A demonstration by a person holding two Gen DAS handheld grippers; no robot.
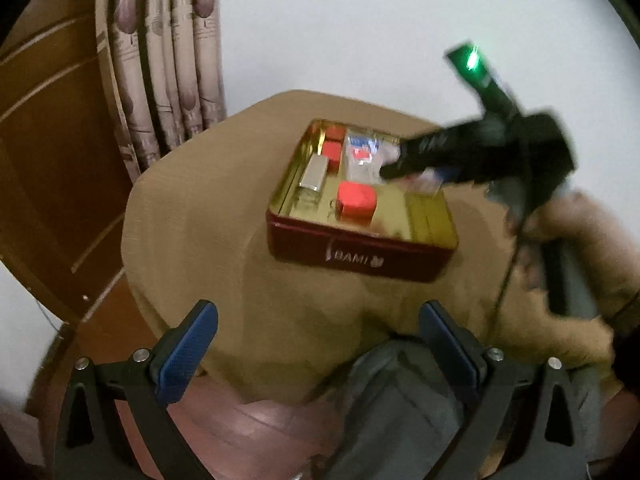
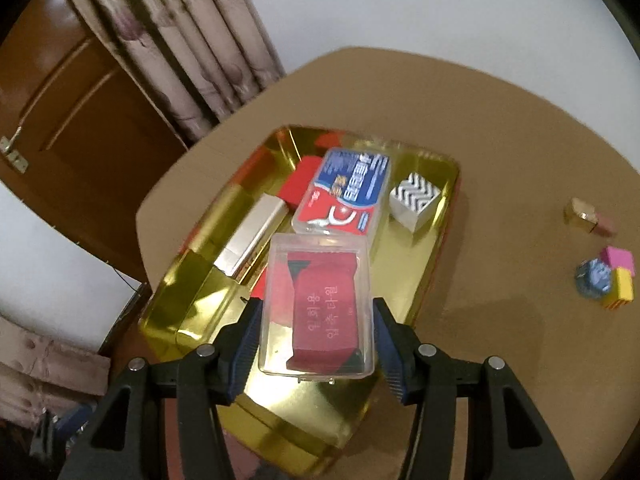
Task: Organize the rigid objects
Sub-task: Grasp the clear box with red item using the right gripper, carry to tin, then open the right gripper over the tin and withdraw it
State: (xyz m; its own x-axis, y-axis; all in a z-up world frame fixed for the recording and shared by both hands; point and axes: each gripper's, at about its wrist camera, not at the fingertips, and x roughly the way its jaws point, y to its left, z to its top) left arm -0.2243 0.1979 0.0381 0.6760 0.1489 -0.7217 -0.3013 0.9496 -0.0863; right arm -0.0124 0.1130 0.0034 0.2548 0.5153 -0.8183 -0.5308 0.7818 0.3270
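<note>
You had a gold-lined, dark red tin (image 2: 192, 280) on the tan surface (image 2: 500, 140), a clear case (image 2: 316, 304) with red contents, and a black-and-white zigzag cube (image 2: 416, 200).

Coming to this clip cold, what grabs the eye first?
The shiny gold-lined tin in the middle of the tan table, already holding red boxes and a silver bar. The right claw is shut on a clear plastic case with a red insert, held over the tin. To the right, a cluster of small colourful blocks waits on the table; the left claw is open and empty.
</note>
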